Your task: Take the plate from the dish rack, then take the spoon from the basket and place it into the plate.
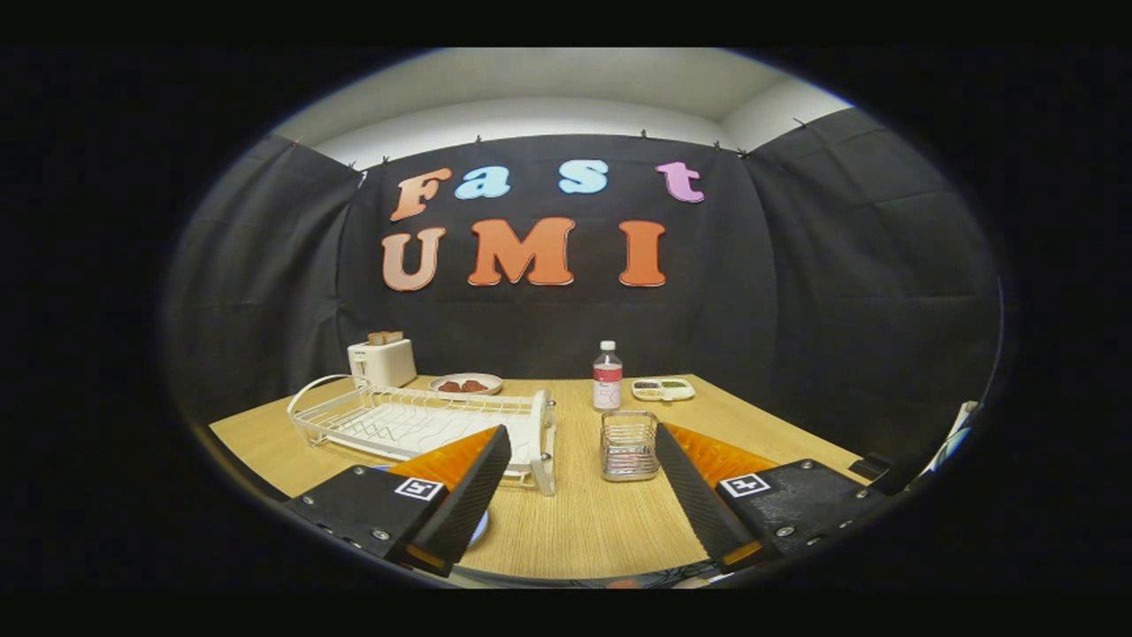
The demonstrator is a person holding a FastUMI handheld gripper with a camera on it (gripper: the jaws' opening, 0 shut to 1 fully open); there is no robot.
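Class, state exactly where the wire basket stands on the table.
In the gripper view, the wire basket stands just ahead of the open gripper, right of the dish rack, with the water bottle behind it.

Basket [630, 445] right of dish rack [424, 420], seemingly apart

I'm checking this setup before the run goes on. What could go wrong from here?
The tongs hang open over the table with nothing held.
1. The wire basket sits just ahead between the fingers, close to the dish rack; a sweep could knock it.
2. The bottle stands upright beyond the basket and might tip on an overreach.
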